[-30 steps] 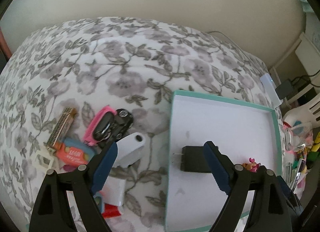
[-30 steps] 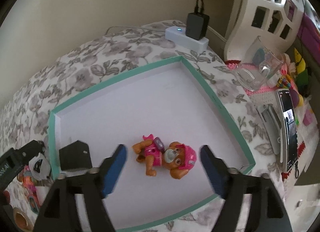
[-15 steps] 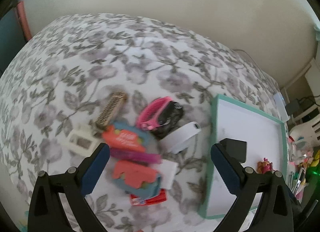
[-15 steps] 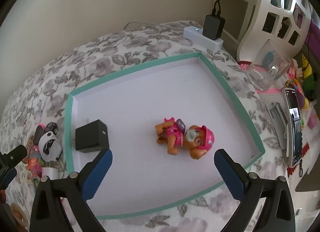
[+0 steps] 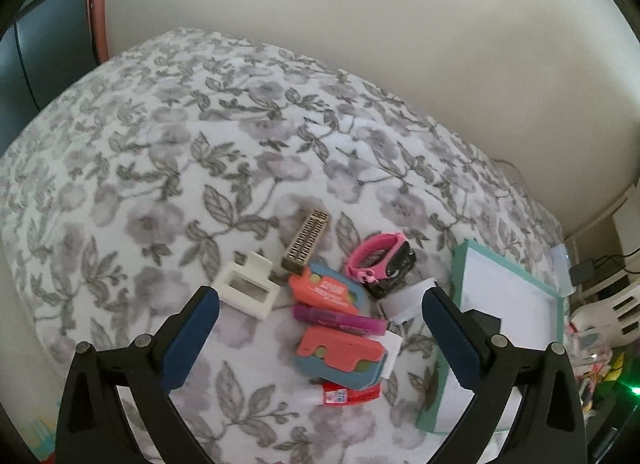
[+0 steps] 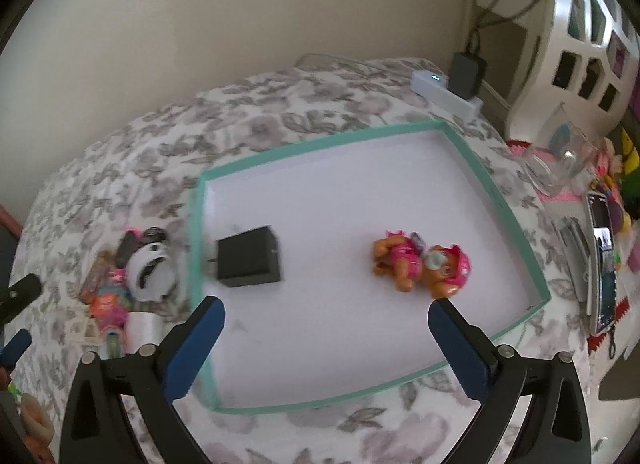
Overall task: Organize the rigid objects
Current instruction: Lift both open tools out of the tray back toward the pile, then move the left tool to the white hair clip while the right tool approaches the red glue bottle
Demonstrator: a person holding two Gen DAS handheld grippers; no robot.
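Observation:
My left gripper (image 5: pixel 320 328) hangs open above a heap of small things on the flowered bedspread: a white plastic frame (image 5: pixel 248 290), a brown comb-like block (image 5: pixel 306 240), a pink band (image 5: pixel 374 254), a purple marker (image 5: pixel 340 318) and coral-and-blue pieces (image 5: pixel 340 356). Nothing sits between its fingers. My right gripper (image 6: pixel 326 338) is open over the teal-rimmed white tray (image 6: pixel 468 148), which holds a black charger block (image 6: pixel 248 262) and a pink toy pup (image 6: pixel 420 264). The tray's edge (image 5: pixel 456 276) shows at the right in the left wrist view.
A white power strip (image 6: pixel 444 94) with a black adapter lies beyond the tray. To the tray's right are a clear glass (image 6: pixel 560 162), a phone (image 6: pixel 600 260) and toys. A panda-faced round toy (image 6: pixel 150 270) lies left of the tray. A wall runs behind the bed.
Both grippers opened wider and pulled back. The left one swung left from the charger in the tray to the heap of small things. The right one drew away from the toy pup.

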